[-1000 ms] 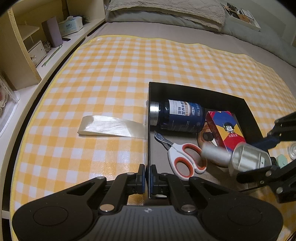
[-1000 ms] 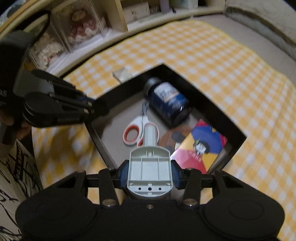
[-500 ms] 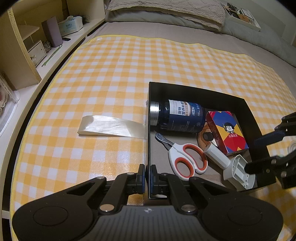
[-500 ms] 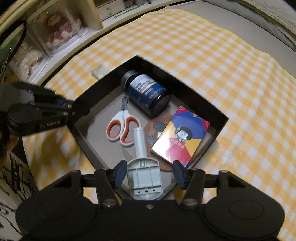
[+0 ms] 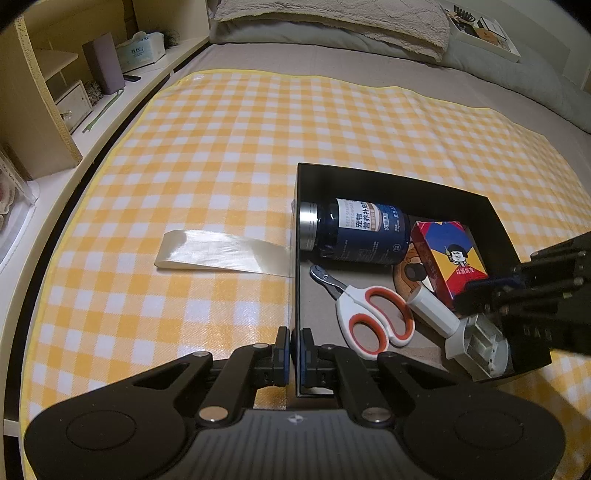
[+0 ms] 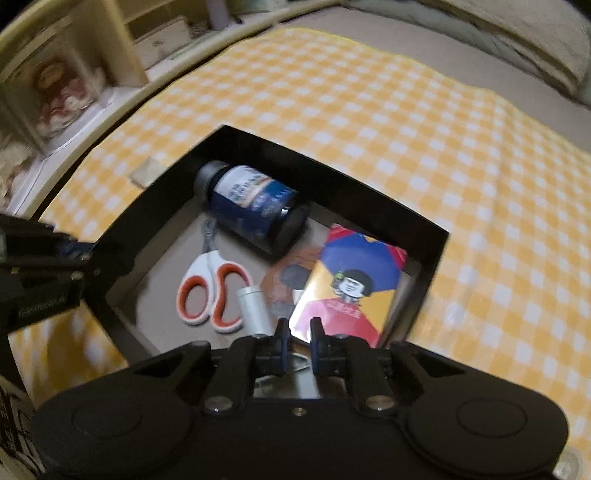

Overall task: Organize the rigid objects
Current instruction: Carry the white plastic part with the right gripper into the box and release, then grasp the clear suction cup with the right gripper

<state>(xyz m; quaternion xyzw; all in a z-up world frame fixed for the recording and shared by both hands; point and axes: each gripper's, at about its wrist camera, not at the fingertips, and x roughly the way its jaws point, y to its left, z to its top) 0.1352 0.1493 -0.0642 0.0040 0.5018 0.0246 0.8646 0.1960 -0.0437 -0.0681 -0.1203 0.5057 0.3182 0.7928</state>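
Observation:
A black box (image 5: 388,177) on the yellow checked cloth holds a dark blue bottle (image 5: 362,236) on its side, white and orange scissors (image 5: 373,317), a colourful card box (image 5: 447,254) and a grey tool with a white cylindrical handle (image 5: 458,332). My left gripper (image 5: 295,350) is shut on the box's near left wall. My right gripper (image 6: 298,332) hovers just above the tool's grey head, its jaws closing to a narrow gap with nothing between them. The tool's handle (image 6: 253,306) lies free on the box floor beside the scissors (image 6: 210,295).
A strip of clear tape (image 5: 221,253) lies on the cloth, stuck to the box's left wall. Shelves with small boxes (image 5: 74,103) run along the left edge. A pillow (image 5: 332,18) and a grey blanket lie at the far end.
The right gripper let go of the grey tool, which now lies in the box's near right corner. Its jaws then came together empty above it. The left gripper kept still.

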